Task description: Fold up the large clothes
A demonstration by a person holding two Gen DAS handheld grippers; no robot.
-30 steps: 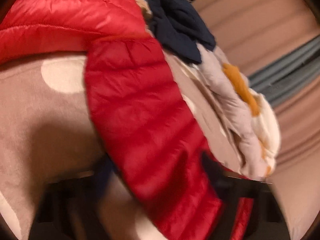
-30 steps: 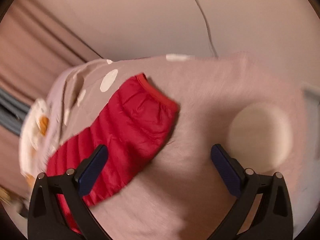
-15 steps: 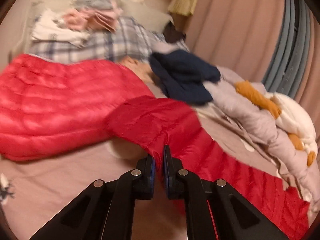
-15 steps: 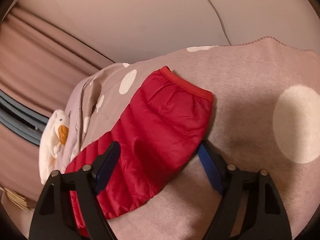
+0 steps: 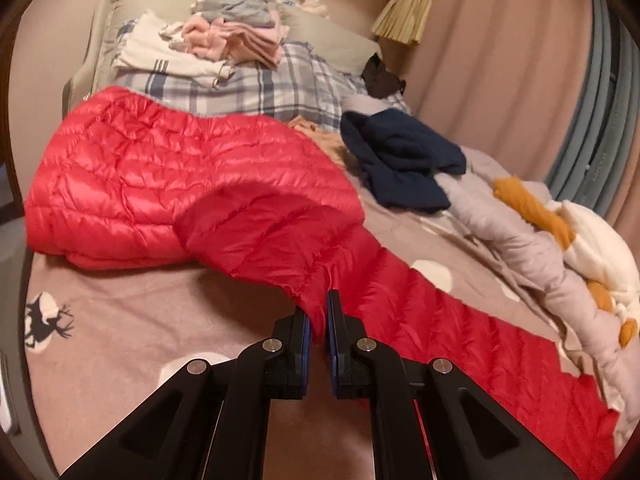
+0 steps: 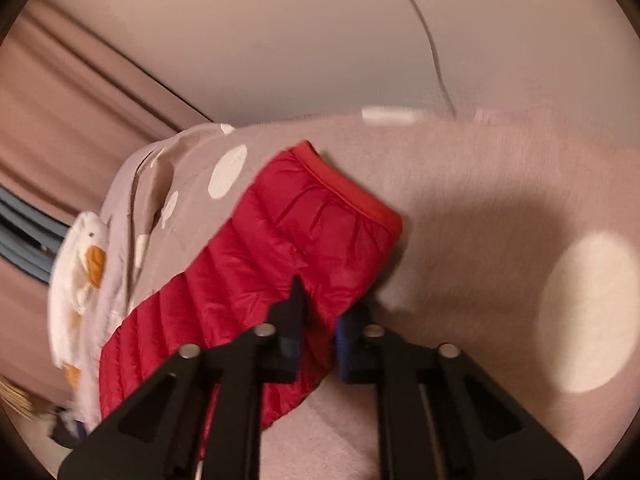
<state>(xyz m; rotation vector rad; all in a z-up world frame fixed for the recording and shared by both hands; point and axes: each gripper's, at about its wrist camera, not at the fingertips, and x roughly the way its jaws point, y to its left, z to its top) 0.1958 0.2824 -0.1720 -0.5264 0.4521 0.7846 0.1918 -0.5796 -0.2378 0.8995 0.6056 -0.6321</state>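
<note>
Red quilted puffer jacket (image 5: 168,176) spread across a bed whose pinkish blanket (image 5: 132,320) bears white dots and a deer motif. Left tongs (image 5: 319,316): closed tight on a pinched fold of the jacket's fabric where the sleeve (image 5: 460,332) leaves the body, the fold lifted clear of the blanket. Right tongs (image 6: 318,320): jaws have just been closing and now grip the sleeve near its banded cuff (image 6: 352,190), red fabric bunched between the pads. Sleeve lies stretched along the blanket between the two grips. Beyond the jacket: a navy garment (image 5: 404,164), a plaid cloth (image 5: 256,88) carrying folded pink and white clothes (image 5: 208,40), and a crumpled grey duvet with a white duck plush (image 5: 592,248) near the curtain.
</note>
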